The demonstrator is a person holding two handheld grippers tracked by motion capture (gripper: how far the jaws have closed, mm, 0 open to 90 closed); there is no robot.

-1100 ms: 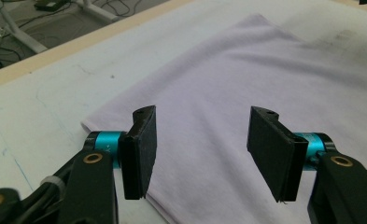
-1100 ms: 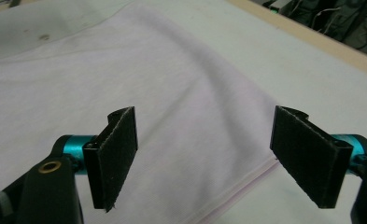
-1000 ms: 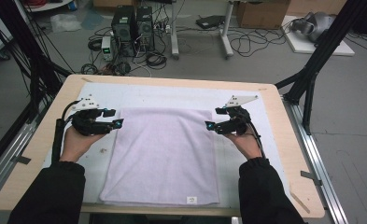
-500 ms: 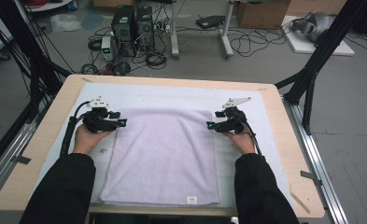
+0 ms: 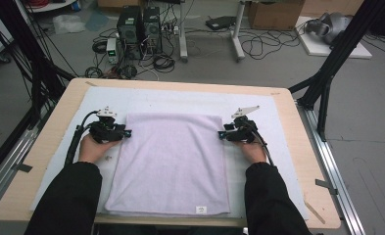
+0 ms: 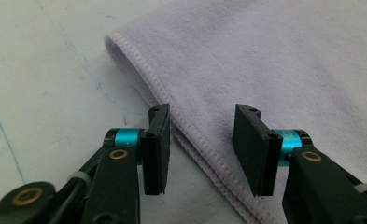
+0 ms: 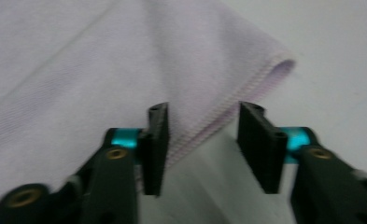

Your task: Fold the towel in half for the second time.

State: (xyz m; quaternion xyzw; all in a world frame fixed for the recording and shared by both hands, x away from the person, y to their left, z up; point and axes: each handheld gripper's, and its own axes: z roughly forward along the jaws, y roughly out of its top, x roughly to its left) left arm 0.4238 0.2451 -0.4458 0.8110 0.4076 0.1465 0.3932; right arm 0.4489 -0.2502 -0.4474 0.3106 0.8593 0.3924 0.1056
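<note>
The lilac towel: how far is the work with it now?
Done: the towel lies flat on the table. In hand: the left gripper and right gripper straddle its side hems near the far corners; their jaws have just been closing but do not pinch yet. Left: gripping and moving it.

A light wooden table carries a pale white mat that covers most of its top, leaving bare wood along the table's edges; a lilac towel lies flat on the mat, roughly at the mat's middle, its stitched hem resting against the mat; a small white label sits at the towel's near edge, toward its right corner; faint blue lines mark the mat left of the towel.
</note>
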